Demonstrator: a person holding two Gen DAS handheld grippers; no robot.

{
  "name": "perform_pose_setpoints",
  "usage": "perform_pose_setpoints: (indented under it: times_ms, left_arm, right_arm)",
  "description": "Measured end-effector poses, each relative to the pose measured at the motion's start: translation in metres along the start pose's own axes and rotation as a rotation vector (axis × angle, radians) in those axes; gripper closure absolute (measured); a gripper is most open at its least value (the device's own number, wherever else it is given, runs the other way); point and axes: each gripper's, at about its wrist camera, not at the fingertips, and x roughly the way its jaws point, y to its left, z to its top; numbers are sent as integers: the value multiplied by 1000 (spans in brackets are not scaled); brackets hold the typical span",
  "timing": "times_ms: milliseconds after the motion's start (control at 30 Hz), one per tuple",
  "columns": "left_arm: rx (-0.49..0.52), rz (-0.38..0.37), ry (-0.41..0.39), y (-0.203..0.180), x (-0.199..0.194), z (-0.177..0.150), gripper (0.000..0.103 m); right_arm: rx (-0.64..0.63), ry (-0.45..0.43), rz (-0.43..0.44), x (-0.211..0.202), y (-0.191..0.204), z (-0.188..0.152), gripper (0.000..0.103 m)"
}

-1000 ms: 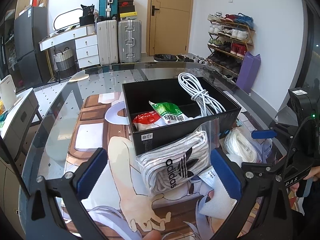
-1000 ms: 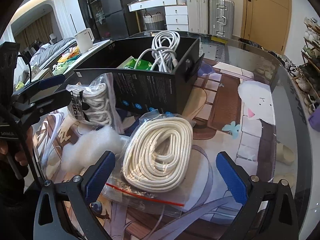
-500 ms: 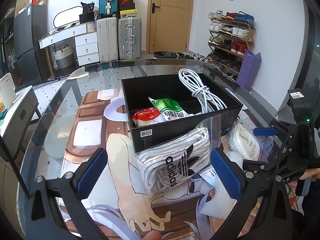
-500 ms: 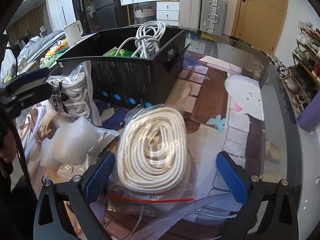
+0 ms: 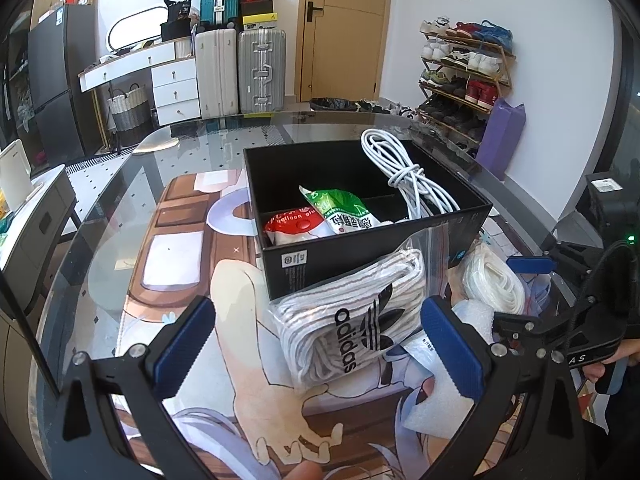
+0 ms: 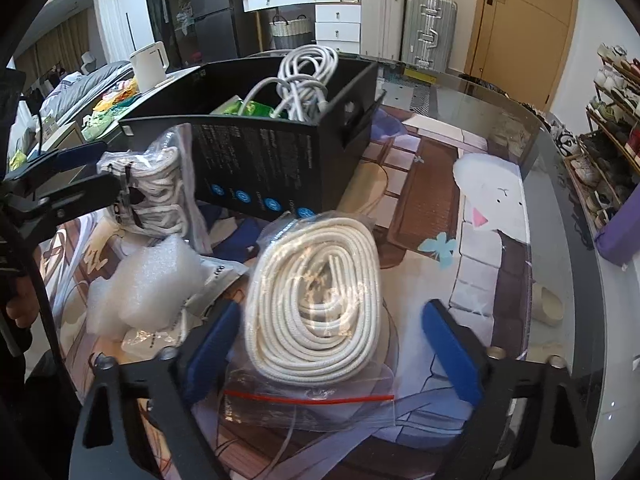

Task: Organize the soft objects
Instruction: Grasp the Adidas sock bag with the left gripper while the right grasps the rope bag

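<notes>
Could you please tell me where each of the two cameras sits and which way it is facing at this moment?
Left wrist: on the left gripper, open, looking over the bagged adidas socks at the black box; the right gripper shows at right.
Right wrist: on the right gripper, open, looking down at the bagged white rope; the left gripper shows at left.
Shared: box, socks, rope, white foam.

Coiled cream rope [image 6: 316, 300], sealed in a clear zip bag with a red strip, lying flat on the printed mat just before the black box [image 6: 272, 168]. Bagged white adidas socks [image 5: 352, 320] leaning against the box's near wall. White foam piece [image 6: 148, 288] beside them. Inside the box: white cable [image 5: 408, 176], green packet [image 5: 344, 212], red packet [image 5: 296, 226].
</notes>
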Motion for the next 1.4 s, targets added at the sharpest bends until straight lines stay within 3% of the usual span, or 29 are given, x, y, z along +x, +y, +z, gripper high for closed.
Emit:
perform_pose_setpoints:
  times_ms: [133, 233, 733, 900, 967, 1400]
  left_arm:
    - [-2, 5, 11, 1, 4, -1, 0]
    - [-7, 8, 17, 3, 6, -1, 0]
    - [-43, -30, 89, 14, 24, -3, 2]
    - [-50, -81, 102, 12, 23, -4, 27]
    - [-41, -107, 99, 10, 21, -4, 43]
    - [-5, -160, 59, 5, -1, -4, 75]
  right_arm:
    - [-16, -6, 11, -3, 4, 0, 40]
    - [-23, -8, 17, -4, 5, 0, 46]
    - [-40, -15, 32, -4, 8, -3, 47]
    - [-46, -14, 35, -5, 9, -3, 47]
    - [-47, -14, 37, -4, 9, -3, 47]
    - [-60, -12, 48, -7, 12, -4, 47]
